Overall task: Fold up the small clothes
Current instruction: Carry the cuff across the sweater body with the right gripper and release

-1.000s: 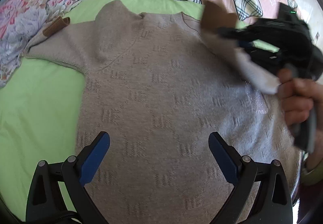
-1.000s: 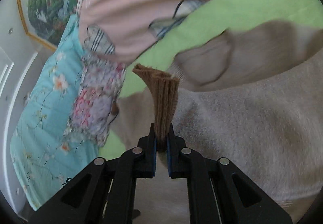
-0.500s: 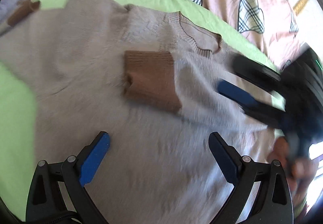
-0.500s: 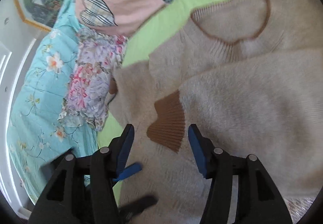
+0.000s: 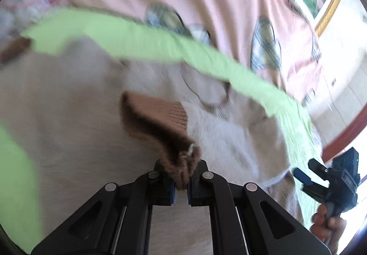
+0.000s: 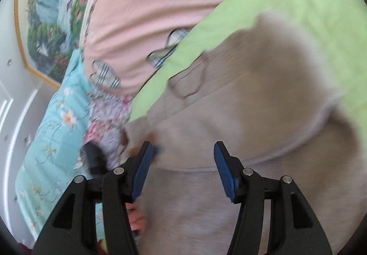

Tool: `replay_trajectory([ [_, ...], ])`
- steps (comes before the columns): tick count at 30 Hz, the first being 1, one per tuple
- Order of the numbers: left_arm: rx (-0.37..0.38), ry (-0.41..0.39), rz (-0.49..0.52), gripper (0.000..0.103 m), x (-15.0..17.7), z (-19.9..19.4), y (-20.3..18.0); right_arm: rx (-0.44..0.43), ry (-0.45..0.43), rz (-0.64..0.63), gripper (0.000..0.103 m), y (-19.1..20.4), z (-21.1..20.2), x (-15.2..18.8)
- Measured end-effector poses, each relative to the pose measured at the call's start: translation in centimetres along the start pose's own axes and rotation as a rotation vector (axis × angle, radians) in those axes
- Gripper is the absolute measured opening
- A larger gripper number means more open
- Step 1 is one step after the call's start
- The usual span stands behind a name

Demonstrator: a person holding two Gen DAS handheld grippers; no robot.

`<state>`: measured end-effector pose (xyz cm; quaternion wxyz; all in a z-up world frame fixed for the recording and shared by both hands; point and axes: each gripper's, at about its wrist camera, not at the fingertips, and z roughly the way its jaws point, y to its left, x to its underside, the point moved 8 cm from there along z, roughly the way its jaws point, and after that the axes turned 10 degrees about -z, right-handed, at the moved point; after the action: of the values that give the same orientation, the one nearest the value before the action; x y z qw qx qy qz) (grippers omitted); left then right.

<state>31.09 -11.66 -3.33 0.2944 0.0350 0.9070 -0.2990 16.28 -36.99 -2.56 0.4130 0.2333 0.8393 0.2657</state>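
A beige knit sweater (image 5: 68, 128) lies spread on a green sheet (image 5: 137, 41). One sleeve is folded in over the body, and its brown ribbed cuff (image 5: 156, 121) is bunched and lifted. My left gripper (image 5: 181, 182) is shut on the near corner of that cuff. The other brown cuff (image 5: 13, 48) lies at the far left. A hand (image 5: 325, 225) holds my right gripper (image 5: 306, 173) off the sweater's right edge. In the right wrist view my right gripper (image 6: 183, 170) stands open over the sweater (image 6: 252, 117), its pads touching nothing. The neckline (image 6: 188, 82) lies beyond it.
A pink quilt with plaid hearts (image 5: 206, 2) is bunched along the far side of the green sheet (image 6: 298, 2). A floral turquoise blanket (image 6: 45, 128) lies at the left, under a framed painting (image 6: 52, 14). Fingers (image 6: 135, 220) show behind my right gripper.
My right gripper let go of the brown cuff on the sweater's body, opened and drew back to the right. My left gripper went from wide open to shut on that cuff.
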Motion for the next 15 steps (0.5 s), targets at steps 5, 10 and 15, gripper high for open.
replay_trajectory([
  [5,-0.044,0.044,-0.077,0.005,0.0,0.7,4.4,0.149,-0.049,0.003,0.058,-4.9,-1.6,-2.7],
  [10,-0.071,0.068,-0.066,0.006,1.8,1.1,4.8,0.292,-0.004,-0.048,0.058,-7.7,0.5,-5.2],
  [15,-0.090,0.096,-0.081,0.006,3.1,1.4,5.9,0.373,0.143,-0.097,0.058,-10.3,5.7,-5.8],
])
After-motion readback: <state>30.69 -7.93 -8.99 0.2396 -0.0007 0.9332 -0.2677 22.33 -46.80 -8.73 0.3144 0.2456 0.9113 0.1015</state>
